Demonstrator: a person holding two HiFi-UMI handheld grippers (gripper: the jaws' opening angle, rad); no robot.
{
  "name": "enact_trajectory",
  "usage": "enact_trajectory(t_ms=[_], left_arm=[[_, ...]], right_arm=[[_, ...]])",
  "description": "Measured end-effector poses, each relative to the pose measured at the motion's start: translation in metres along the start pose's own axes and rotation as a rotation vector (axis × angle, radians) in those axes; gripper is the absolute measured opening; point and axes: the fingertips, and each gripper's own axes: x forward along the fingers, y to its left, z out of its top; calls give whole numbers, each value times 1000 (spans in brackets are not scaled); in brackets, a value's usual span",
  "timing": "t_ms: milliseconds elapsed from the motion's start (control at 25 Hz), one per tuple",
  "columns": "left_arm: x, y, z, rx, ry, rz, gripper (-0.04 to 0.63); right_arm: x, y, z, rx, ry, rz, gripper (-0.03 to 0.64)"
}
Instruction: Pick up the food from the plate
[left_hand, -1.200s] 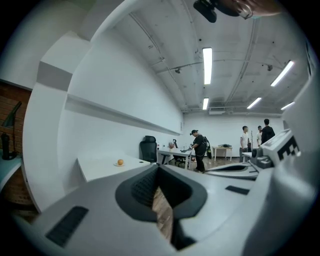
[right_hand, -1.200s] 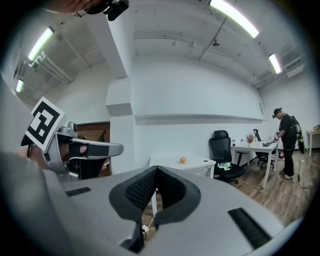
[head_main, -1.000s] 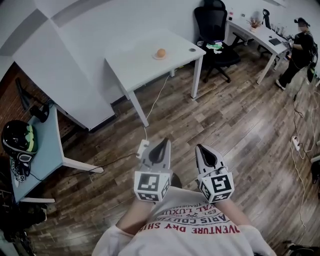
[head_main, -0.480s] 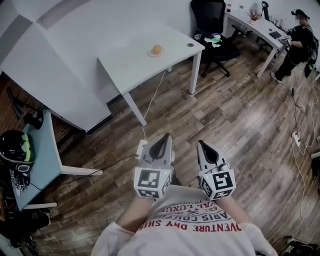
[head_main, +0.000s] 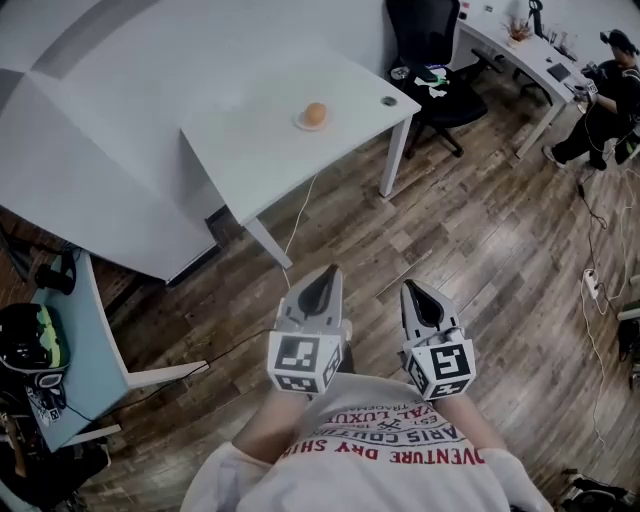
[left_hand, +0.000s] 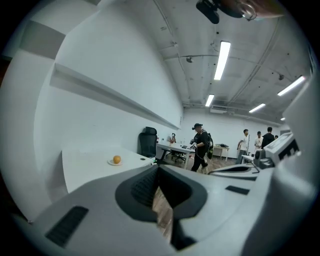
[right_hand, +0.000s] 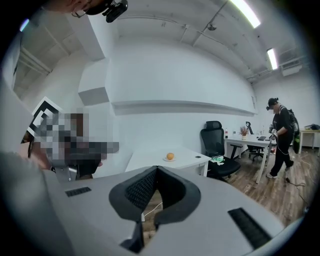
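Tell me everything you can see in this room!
food: one, orange, on the plate
plate: one, white, on the table
table: one, white, ahead
chair: one, black, right of the table
helmet: one, black and green, on the blue desk at left
cable: one, white, hanging below the table
person: one, dark clothes, far right
left gripper: one, grey, shut, empty, low centre
right gripper: one, grey, shut, empty, beside it
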Motion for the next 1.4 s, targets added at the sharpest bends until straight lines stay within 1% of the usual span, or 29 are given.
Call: enact_trajectory(t_ms=[320, 560, 680, 880, 1000, 1080, 1280, 1400], left_arm=[[88, 75, 35, 5, -10, -33, 8], [136, 120, 51, 11, -17, -31, 8], [151, 131, 51, 1, -6, -27, 8], [170, 138, 40, -13, 21, -17, 8], [184, 142, 39, -14, 29, 11, 8], [196, 142, 42, -15, 28, 44, 8], [237, 150, 53, -42, 15, 151, 8], [265, 148, 63, -38, 8, 194, 8]], right_arm=[[104, -31, 31, -12, 20, -45, 5], [158, -46, 46, -35, 31, -60, 5], [172, -56, 49, -32, 38, -67, 3], [193, -75, 46, -24, 46, -66, 4], [211, -91, 47, -17, 40, -42, 3], [225, -105, 50, -19, 38, -13, 3], [269, -141, 66, -49, 27, 87, 4], [293, -166, 78, -64, 24, 144, 4]])
